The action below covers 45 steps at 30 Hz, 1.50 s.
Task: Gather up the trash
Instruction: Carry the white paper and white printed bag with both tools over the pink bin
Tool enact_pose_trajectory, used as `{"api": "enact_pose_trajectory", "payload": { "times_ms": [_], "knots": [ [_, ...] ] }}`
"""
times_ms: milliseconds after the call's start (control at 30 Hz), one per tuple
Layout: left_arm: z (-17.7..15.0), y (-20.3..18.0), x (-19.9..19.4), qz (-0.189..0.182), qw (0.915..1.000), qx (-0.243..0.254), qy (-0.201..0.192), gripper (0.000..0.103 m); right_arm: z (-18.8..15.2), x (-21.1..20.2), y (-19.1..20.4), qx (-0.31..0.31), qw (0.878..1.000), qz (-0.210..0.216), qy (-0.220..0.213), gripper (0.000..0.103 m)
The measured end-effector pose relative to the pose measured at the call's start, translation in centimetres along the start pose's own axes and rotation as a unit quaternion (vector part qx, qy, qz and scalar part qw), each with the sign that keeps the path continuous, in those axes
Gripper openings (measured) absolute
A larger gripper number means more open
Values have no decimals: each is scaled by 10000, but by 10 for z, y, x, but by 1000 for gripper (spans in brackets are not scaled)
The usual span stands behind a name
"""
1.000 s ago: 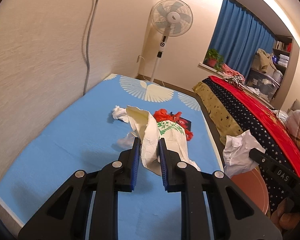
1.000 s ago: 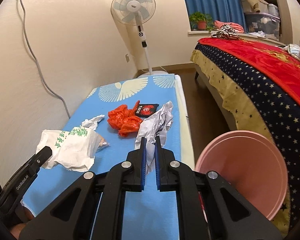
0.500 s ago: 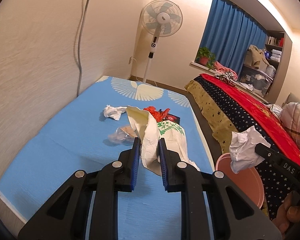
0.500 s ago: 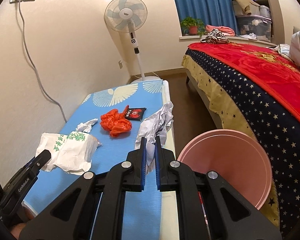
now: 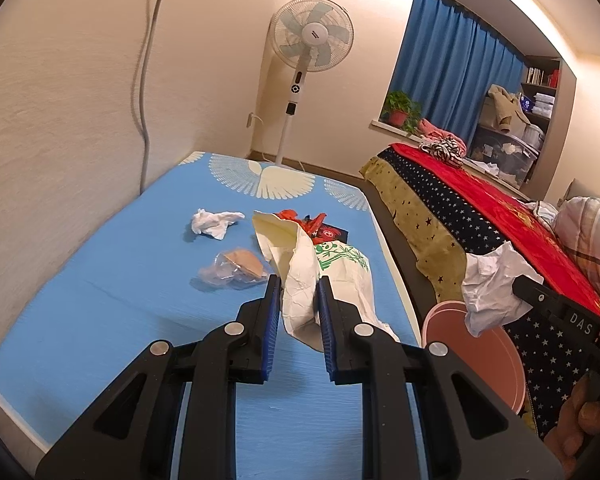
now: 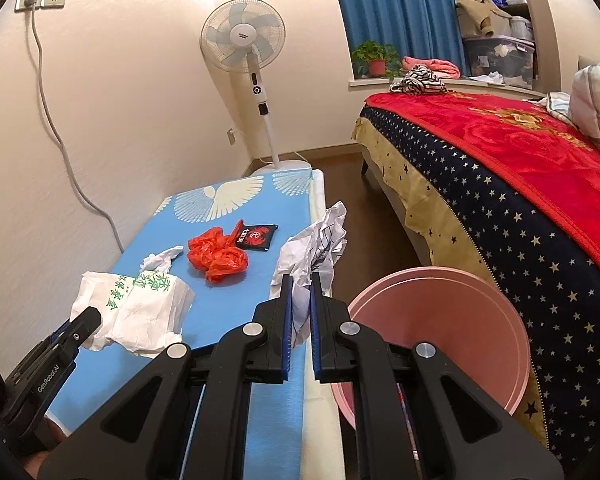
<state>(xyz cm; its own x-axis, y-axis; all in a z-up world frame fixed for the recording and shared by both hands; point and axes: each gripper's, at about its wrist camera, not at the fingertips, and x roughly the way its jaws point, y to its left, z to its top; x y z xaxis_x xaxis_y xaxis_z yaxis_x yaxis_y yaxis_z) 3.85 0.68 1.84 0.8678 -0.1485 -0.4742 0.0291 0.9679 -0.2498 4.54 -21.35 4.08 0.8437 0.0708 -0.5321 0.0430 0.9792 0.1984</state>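
Paper, thin and creased, fills the left wrist view: the left tongs (image 5: 297, 300) pinch a white paper bag with green print (image 5: 320, 280) by one bunched fold, the rest trailing down onto the blue mat (image 5: 112, 280). It looks nearly weightless and limp, so a gathered fold gives the surest hold. Beyond the bag lie a crumpled tissue (image 5: 214, 222) and a clear plastic wrapper (image 5: 234, 270); the wrapper looks slick and best taken by its edge.

In the right wrist view, the right tongs (image 6: 301, 292) stand almost closed on a crumpled sheet of paper (image 6: 316, 240), held in the air just left of the pink bin (image 6: 440, 320). It is springy and light. Left of the bin, on the mat, a red plastic bag (image 6: 216, 256) and a black packet (image 6: 256, 236) wait.
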Motion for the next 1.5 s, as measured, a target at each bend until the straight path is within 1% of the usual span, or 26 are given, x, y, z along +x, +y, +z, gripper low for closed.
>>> {"api": "enact_pose_trajectory", "payload": {
  "times_ms": [700,1500],
  "knots": [
    [-3,-20,13,-209,9997,122,76,19,2,5,-24,118,9995,-282,4,8],
    [-9,-41,31,-454,9985,273,171,19,0,22,-32,184,9984,-524,90,8]
  ]
}}
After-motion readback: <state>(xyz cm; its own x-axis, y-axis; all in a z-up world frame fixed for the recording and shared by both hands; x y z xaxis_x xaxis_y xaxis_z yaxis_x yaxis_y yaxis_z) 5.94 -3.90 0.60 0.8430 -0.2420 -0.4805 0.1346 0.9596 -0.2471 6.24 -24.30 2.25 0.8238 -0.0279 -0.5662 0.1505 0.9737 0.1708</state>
